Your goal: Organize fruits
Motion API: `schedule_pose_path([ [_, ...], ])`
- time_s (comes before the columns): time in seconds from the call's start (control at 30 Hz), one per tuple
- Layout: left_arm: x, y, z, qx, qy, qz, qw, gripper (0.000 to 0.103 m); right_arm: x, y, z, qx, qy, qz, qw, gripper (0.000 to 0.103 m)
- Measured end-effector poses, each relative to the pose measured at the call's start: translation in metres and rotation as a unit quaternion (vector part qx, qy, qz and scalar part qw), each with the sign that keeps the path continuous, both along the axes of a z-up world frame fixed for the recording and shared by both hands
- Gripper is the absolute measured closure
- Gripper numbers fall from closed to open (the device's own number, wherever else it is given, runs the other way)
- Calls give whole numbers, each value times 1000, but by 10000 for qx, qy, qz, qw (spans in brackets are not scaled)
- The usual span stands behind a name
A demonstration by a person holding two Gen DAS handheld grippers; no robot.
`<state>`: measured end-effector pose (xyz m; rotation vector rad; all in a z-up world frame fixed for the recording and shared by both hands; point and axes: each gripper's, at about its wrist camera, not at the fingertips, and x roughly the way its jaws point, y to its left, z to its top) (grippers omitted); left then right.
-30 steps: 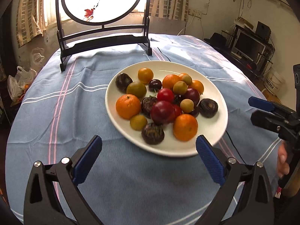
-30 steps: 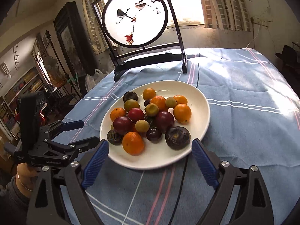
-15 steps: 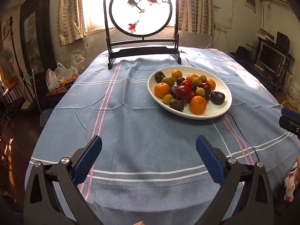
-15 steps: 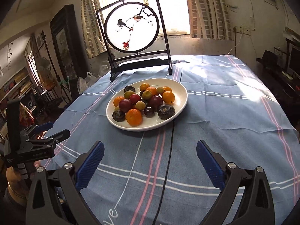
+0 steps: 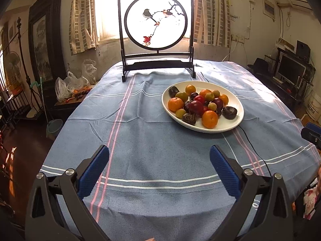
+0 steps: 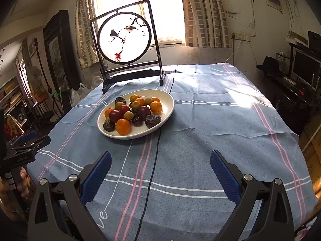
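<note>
The fruits [image 5: 200, 105] lie heaped on a white plate [image 5: 230, 125] on the blue-clothed table [image 5: 140, 140]. Both the left gripper [image 5: 159, 169] and the right gripper [image 6: 160, 170] hover level above the table's near edge, well short of the plate, fingers [image 5: 94, 168] spread wide and holding nothing.

Both pulled back: left hand-held gripper [image 5: 159, 169] and right hand-held gripper [image 6: 161, 171] were right at plate [image 5: 236, 123], now well short, over near bench edge.
</note>
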<state>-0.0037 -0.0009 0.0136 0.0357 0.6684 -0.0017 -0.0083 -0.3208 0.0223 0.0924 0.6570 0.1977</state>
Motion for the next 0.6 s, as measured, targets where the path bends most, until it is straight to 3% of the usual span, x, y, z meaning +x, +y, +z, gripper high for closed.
schedule_pose_path([
  [0.6,-4,-1,7,65,-85,78,9999,5,-1,-6,0,1,-3,-26,10000,4],
])
